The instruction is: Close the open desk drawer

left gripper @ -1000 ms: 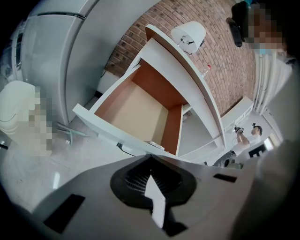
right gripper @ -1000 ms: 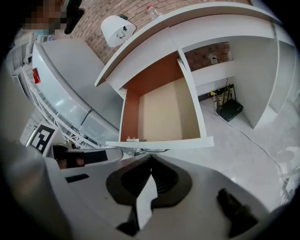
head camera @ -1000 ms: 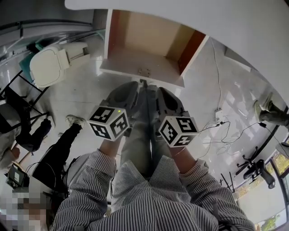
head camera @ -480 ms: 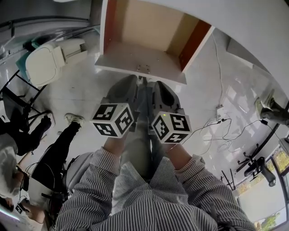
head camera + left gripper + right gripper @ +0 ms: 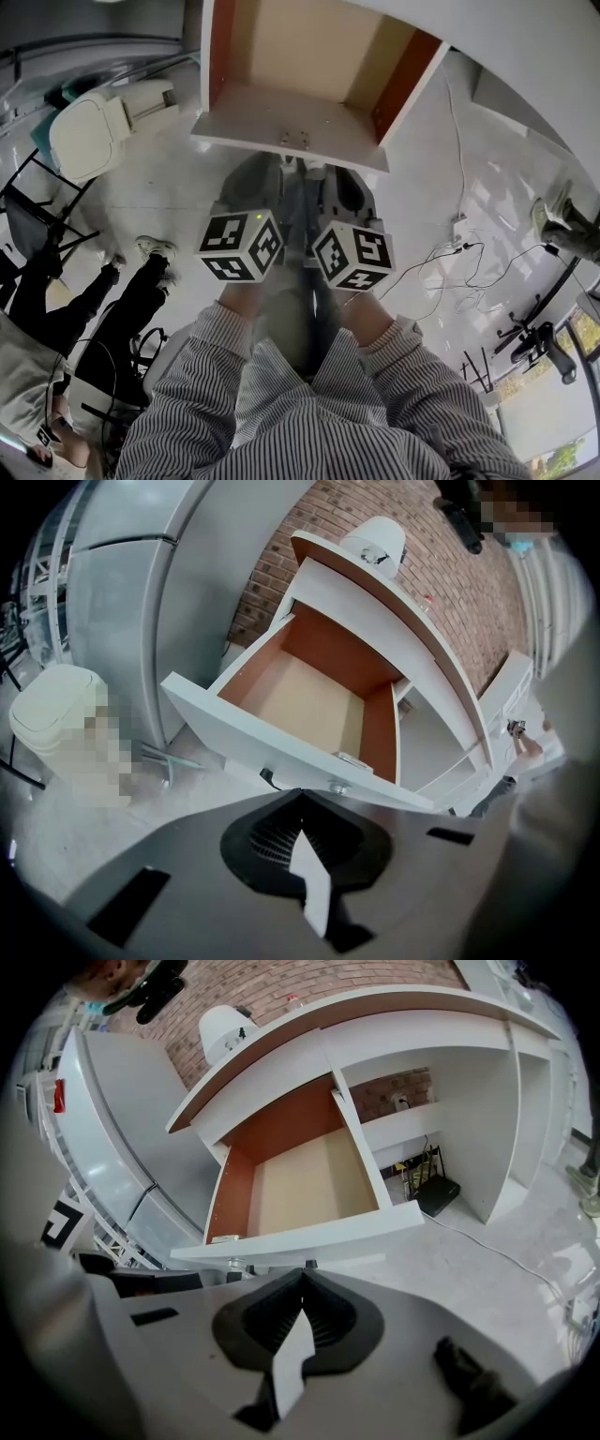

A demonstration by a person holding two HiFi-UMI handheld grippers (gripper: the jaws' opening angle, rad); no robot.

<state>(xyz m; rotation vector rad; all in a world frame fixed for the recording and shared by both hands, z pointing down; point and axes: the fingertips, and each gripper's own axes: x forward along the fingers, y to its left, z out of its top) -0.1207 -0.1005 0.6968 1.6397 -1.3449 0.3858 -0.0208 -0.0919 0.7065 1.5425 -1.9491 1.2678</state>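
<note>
The open desk drawer [image 5: 309, 56] juts from the white desk, showing a tan floor, red-brown side walls and a white front panel [image 5: 291, 127]. It appears empty in the left gripper view [image 5: 309, 705] and the right gripper view [image 5: 300, 1185]. My left gripper [image 5: 274, 178] and right gripper [image 5: 336, 183] hang side by side just below the front panel, apart from it. Each points at the panel's underside, near the small fittings at its middle [image 5: 336, 786]. The left gripper [image 5: 301, 795] and the right gripper [image 5: 301, 1275] are both shut on nothing.
A cream lidded bin [image 5: 94, 131] stands on the pale floor left of the drawer. A bystander's dark legs [image 5: 122, 300] are at the far left. Cables [image 5: 459, 253] trail across the floor on the right. A black box [image 5: 438, 1194] sits under the desk.
Both grippers have edged up toward the drawer front and drawn closer together. The drawer sits larger in the head view. The bystander on the left has shifted.
</note>
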